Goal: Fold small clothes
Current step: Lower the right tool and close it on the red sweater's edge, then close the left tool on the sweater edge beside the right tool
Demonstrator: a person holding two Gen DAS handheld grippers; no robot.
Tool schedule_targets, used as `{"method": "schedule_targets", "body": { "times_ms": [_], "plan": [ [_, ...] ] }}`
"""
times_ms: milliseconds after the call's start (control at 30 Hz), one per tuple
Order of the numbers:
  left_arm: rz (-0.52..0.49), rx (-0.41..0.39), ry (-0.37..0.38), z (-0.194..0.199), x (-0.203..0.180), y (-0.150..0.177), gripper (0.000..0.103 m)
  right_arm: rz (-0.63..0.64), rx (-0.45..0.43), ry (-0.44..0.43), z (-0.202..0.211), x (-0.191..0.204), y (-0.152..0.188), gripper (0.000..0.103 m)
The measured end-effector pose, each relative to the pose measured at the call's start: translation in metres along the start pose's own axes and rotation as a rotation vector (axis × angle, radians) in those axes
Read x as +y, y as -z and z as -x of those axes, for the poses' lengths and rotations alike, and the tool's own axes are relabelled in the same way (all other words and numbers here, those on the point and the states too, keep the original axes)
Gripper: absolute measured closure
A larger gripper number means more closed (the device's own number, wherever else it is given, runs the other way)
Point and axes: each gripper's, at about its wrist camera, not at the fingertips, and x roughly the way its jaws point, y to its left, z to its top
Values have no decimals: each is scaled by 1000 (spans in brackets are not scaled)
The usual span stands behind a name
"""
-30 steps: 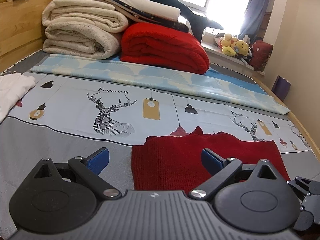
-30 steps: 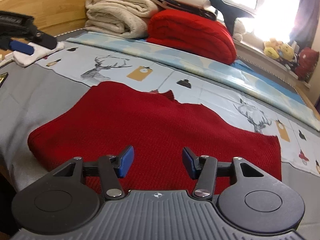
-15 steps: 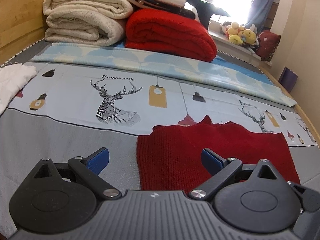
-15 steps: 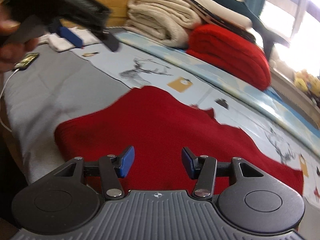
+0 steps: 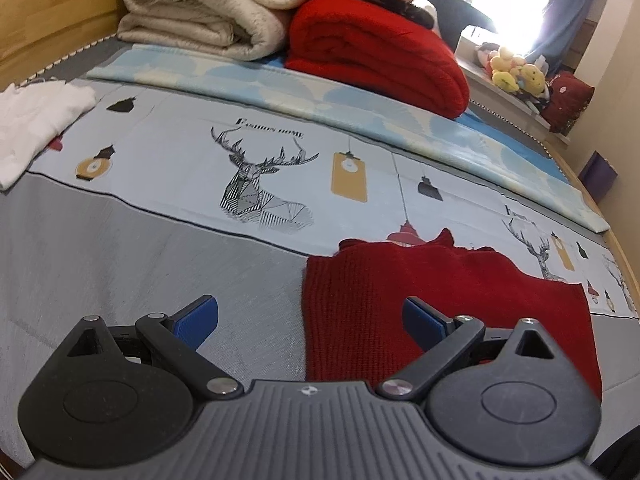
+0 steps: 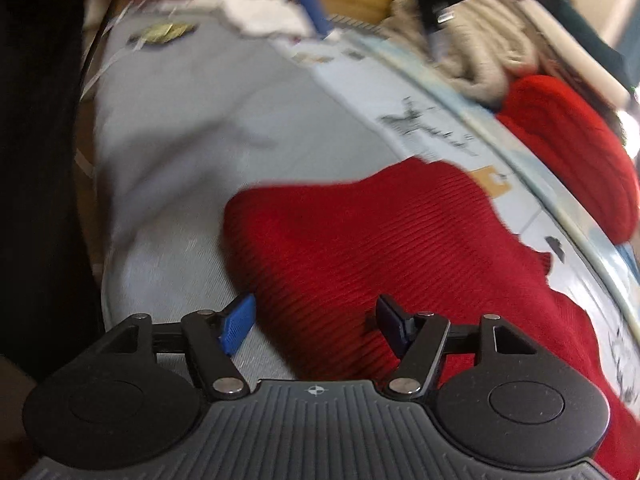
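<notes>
Two grippers hover over a bed, both angled down at a dark red knitted garment (image 5: 436,300) that lies flat on the grey part of the bedspread (image 5: 120,264), its far edge reaching onto the pale printed band with the deer drawings. The left gripper (image 5: 310,316) has its jaws spread wide, one blue pad over bare grey cloth and the other over the garment's near left corner, nothing pinched between them. The right gripper (image 6: 316,322) has just been opening its jaws; they stand fairly wide, the left pad over the bedspread just beside the knit's edge and the right pad over the red fabric, with the edge of the garment (image 6: 360,248) running between them but not pressed (the right wrist view is blurred, so contact with the cloth is hard to judge). Farther off, a white garment (image 5: 36,124) lies at the left, and folded cream blankets (image 5: 208,4) and a red blanket (image 5: 376,52) are stacked at the head of the bed
</notes>
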Motion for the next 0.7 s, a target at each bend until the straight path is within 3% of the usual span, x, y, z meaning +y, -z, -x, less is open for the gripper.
{"method": "schedule_targets", "body": {
  "times_ms": [67, 267, 333, 500, 567, 700],
  "plan": [
    [1, 10, -5, -2, 2, 0, 3, 52, -10, 25, -4, 7, 2, 34],
    [6, 29, -10, -5, 2, 1, 3, 45, -26, 55, -9, 5, 1, 35],
    [10, 37, -11, -6, 2, 1, 3, 71, -37, 58, -9, 7, 1, 42],
    [47, 79, -4, -15, 5, 2, 3, 99, -60, 31, -6, 7, -1, 76],
    [87, 108, 21, -21, 9, 1, 3, 35, -89, 23, 3, -4, -6, 84],
    [221, 195, 104, -39, 19, 1, 0, -113, -177, 38, 30, -33, -13, 86]
  ]
}}
